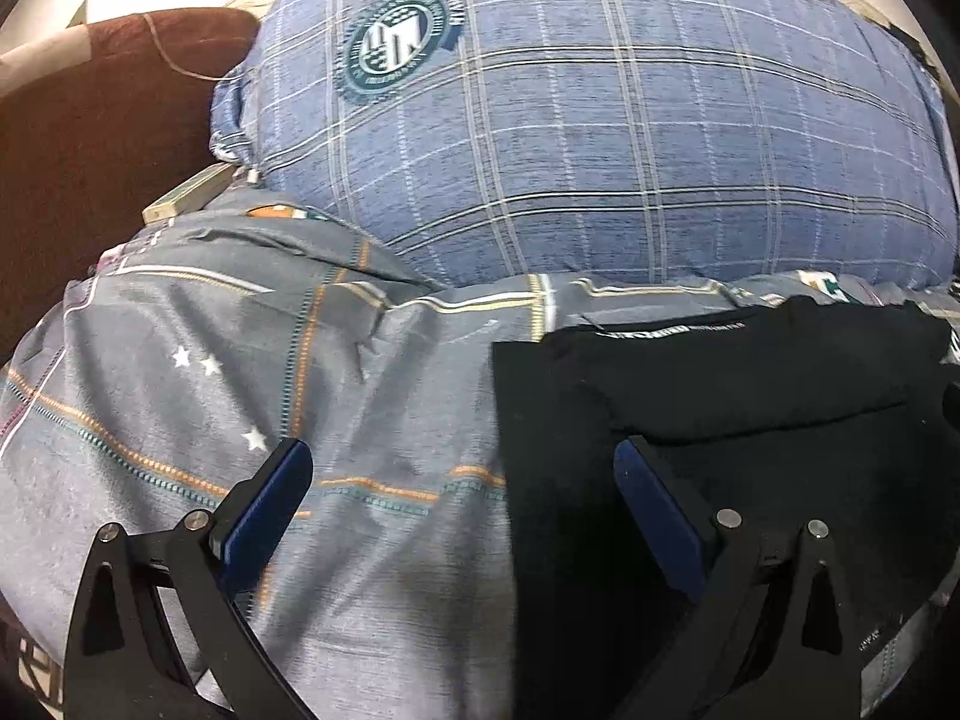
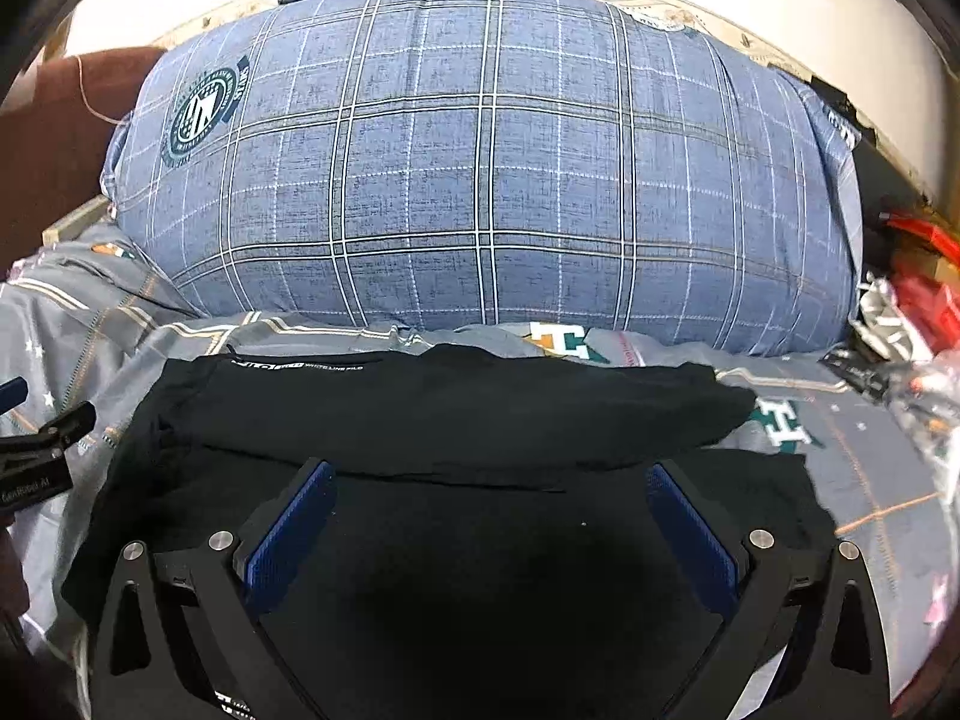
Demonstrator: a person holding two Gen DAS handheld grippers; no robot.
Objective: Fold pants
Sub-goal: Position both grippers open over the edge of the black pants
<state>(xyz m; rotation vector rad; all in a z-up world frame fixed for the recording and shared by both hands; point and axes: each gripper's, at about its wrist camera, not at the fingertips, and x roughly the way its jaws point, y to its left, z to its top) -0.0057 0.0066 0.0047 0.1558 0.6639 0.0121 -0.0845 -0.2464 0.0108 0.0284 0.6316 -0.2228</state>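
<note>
The black fabric pants (image 2: 456, 414) are lying folded over on the grey patterned bedsheet (image 1: 198, 372), just in front of a big blue plaid pillow (image 2: 480, 162). There's a small white logo line along the top-left edge. The right claw (image 2: 489, 483) hangs right over the lower half of the pants with its blue pads spread wide, nothing between them. The left claw (image 1: 462, 465) is spread too, straddling the pants' left edge. A brown cushion (image 1: 90, 138) sits off to the left.
</note>
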